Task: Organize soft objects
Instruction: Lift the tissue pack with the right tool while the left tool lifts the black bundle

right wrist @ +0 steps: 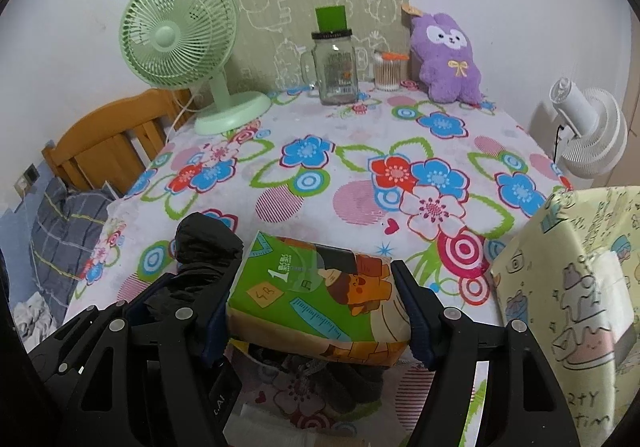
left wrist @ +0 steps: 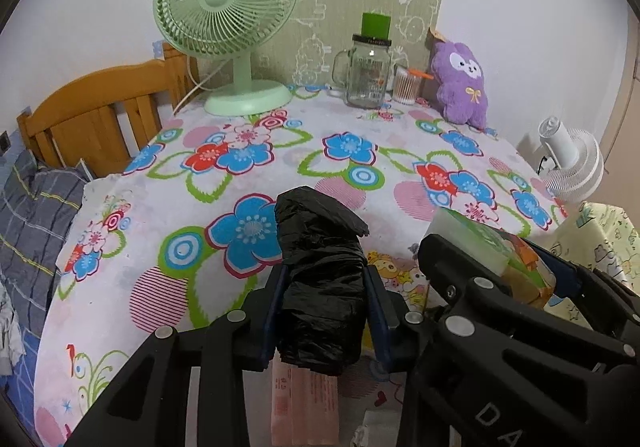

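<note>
Soft, even room light in both round fisheye pictures.

The light is bright and gentle, with only faint shadows on the tabletop (left wrist: 320, 175). A small white glint sits on the glass jar (left wrist: 368, 73). The black bag (left wrist: 320, 287) looks shiny in spots. Straight lines bend near the edges, and the corners are black. The middle looks sharp. Things right at the bottom edge look a bit blurry.
</note>
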Demonstrator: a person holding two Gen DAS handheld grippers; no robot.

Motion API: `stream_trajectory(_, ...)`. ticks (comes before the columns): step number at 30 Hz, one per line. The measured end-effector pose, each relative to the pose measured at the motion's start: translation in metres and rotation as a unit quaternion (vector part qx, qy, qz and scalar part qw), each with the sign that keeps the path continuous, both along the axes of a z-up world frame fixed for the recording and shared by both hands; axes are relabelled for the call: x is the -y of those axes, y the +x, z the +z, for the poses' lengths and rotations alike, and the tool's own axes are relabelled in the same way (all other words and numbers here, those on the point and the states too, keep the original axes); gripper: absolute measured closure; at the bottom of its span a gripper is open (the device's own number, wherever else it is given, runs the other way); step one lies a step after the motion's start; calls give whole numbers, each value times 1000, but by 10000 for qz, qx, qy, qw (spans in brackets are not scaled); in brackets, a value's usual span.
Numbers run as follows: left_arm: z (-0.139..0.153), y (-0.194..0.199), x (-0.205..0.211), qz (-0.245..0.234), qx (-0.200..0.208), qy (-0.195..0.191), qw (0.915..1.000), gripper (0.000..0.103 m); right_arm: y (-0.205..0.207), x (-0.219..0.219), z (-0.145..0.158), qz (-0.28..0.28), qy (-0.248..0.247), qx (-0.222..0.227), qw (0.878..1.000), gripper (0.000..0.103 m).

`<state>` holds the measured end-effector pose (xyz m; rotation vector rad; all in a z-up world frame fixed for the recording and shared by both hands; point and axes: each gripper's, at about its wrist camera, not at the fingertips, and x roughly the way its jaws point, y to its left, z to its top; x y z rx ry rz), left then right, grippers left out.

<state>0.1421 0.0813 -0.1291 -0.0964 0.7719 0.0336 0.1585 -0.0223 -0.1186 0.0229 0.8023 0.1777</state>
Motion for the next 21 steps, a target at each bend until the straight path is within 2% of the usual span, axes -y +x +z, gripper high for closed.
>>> stream_trajectory(21,47,-47,9,125,608,56,9981,65,-44,6,50,208,53,545,9983,30)
